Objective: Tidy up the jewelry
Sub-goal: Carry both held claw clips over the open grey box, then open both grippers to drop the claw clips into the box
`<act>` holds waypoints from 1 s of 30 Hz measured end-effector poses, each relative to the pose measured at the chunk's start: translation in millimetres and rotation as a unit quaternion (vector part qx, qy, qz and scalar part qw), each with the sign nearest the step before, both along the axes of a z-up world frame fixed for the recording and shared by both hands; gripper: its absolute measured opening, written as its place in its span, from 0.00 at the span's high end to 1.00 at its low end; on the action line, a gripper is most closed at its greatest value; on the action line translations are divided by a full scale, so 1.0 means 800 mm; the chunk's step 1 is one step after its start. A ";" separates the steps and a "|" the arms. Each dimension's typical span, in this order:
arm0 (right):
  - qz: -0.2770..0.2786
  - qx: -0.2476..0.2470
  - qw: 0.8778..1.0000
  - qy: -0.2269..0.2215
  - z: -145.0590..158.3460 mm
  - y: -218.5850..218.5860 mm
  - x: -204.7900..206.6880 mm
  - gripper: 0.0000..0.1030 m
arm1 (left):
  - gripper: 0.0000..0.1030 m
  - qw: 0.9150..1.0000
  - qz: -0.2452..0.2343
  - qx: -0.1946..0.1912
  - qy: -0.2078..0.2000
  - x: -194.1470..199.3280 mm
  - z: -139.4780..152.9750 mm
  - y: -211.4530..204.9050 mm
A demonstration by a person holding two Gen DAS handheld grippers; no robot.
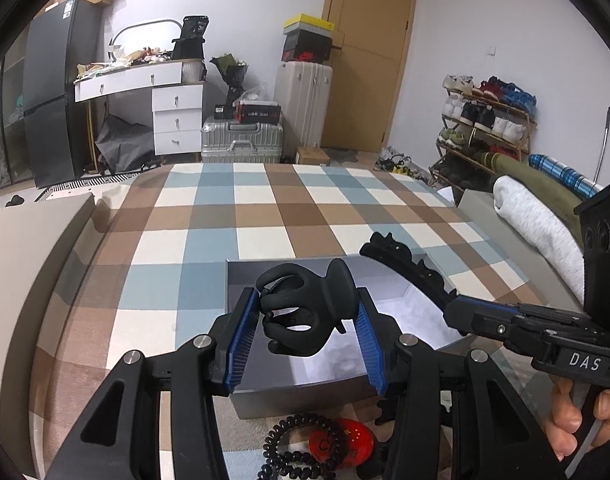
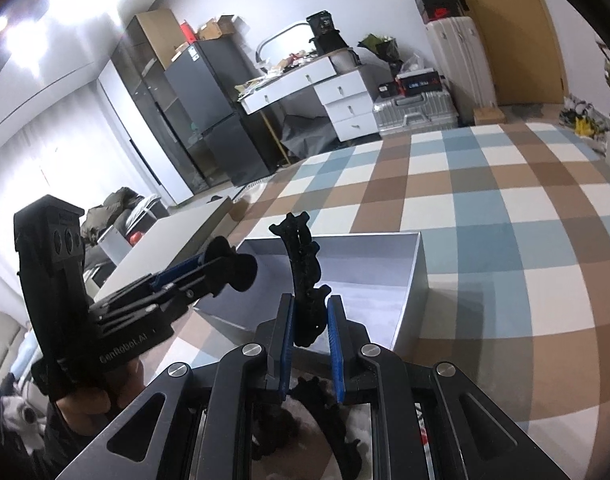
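My left gripper (image 1: 309, 312) is shut on a black claw hair clip (image 1: 305, 308), held just above the open grey box (image 1: 409, 292) on the checked tablecloth. Beside it, my right gripper (image 2: 309, 320) is shut on a long curved black hair clip (image 2: 305, 276), whose free end arcs up over the box (image 2: 413, 280). In the left wrist view that long clip (image 1: 405, 260) and the right gripper (image 1: 461, 312) come in from the right over the box's right side. In the right wrist view the left gripper (image 2: 209, 268) with its claw clip (image 2: 237, 268) hangs at the box's left edge.
A black beaded bracelet (image 1: 293, 452) and a red round item (image 1: 345, 440) lie on the table in front of the box. Another dark hair piece (image 2: 325, 420) lies under the right gripper. Folded clothes (image 1: 537, 220) sit at the table's right. A person's hand (image 1: 577, 420) grips the right handle.
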State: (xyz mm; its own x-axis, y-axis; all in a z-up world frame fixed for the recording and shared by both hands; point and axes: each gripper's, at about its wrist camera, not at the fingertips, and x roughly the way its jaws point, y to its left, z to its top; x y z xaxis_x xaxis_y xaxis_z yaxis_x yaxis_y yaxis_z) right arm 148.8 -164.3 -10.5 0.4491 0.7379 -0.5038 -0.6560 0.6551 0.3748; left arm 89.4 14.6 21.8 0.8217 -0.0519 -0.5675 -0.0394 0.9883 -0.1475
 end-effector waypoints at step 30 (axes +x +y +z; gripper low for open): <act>-0.045 -0.022 0.997 -0.056 0.012 -0.052 -0.041 0.14 | 0.17 1.000 -0.013 0.011 0.019 -0.038 0.001 -0.020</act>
